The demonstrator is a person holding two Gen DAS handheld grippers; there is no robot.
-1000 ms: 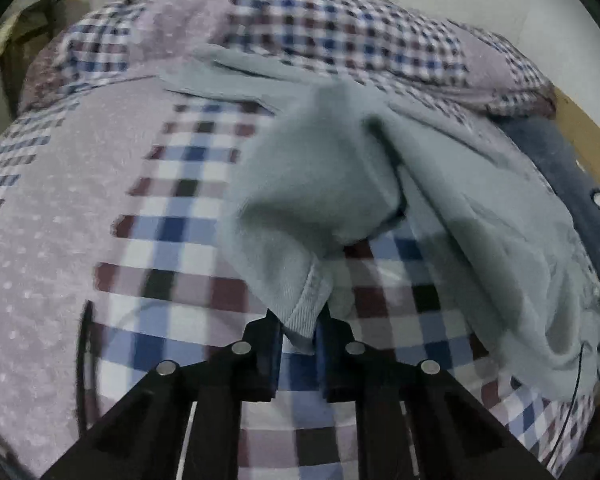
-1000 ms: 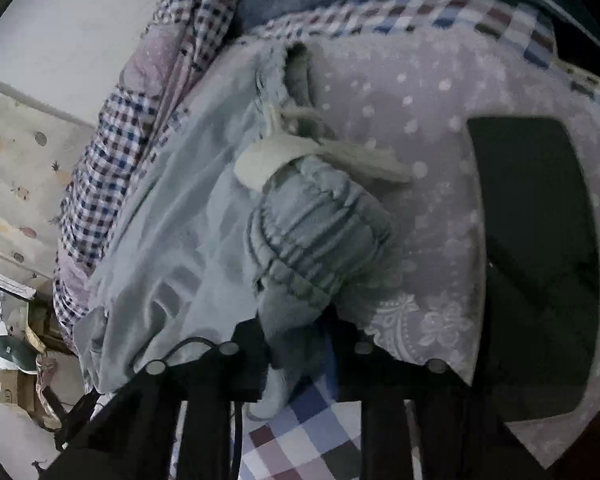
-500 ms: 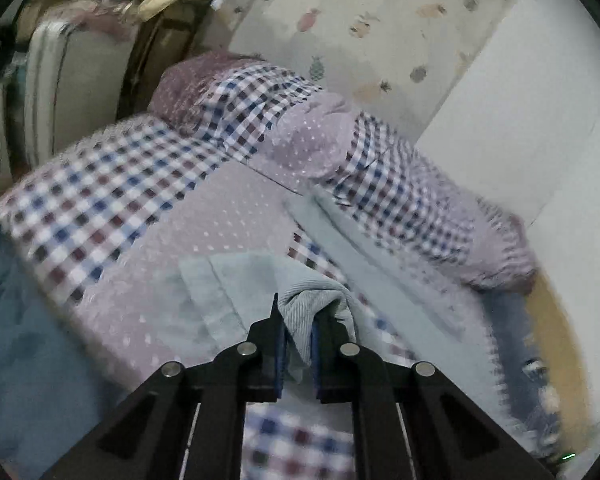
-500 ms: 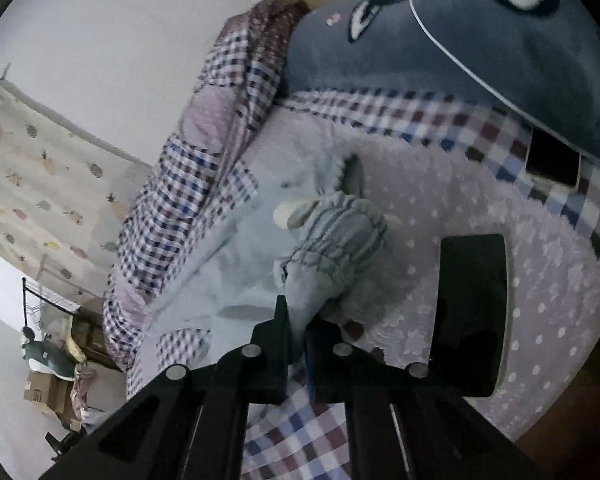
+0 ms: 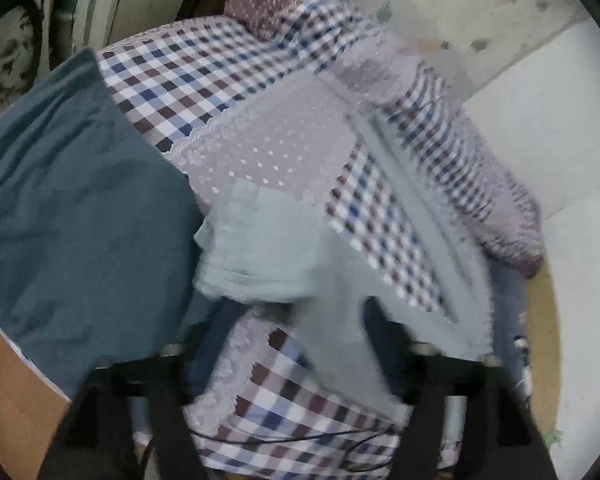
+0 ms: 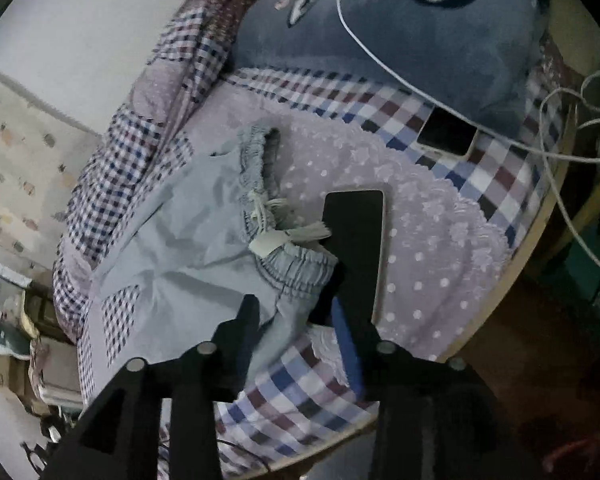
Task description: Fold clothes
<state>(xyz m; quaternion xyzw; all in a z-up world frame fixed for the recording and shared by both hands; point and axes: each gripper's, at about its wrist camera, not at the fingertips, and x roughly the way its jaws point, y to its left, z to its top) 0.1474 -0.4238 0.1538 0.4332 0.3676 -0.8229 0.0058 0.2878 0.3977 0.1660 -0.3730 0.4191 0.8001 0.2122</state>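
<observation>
Light grey-blue trousers [image 6: 188, 240] lie spread on the checked and dotted bed quilt [image 6: 440, 240], elastic waistband and drawstring [image 6: 276, 216] toward my right gripper. My right gripper [image 6: 294, 320] hovers over the waistband corner with its jaws opening; cloth sits between the fingers [image 6: 248, 320] but the pads are off it. In the left wrist view a trouser leg with its hem [image 5: 260, 256] lies across the quilt [image 5: 276, 152]. My left gripper [image 5: 294, 336] is opening wide, and a strip of the leg runs loosely between its fingers [image 5: 384, 336], not pinched.
A black phone [image 6: 356, 240] lies right beside the waistband, a second phone [image 6: 448, 136] by the dark blue plush pillow [image 6: 420, 40]. White cables [image 6: 560, 128] trail off the bed's right edge. A dark teal cloth [image 5: 72, 208] covers the left of the bed. A wall [image 5: 540, 120] borders the far side.
Both grippers were shut on the trousers, left on the leg hem and right on the waistband; both have let go and opened. Both hands rose, and the left view swung round over the bed.
</observation>
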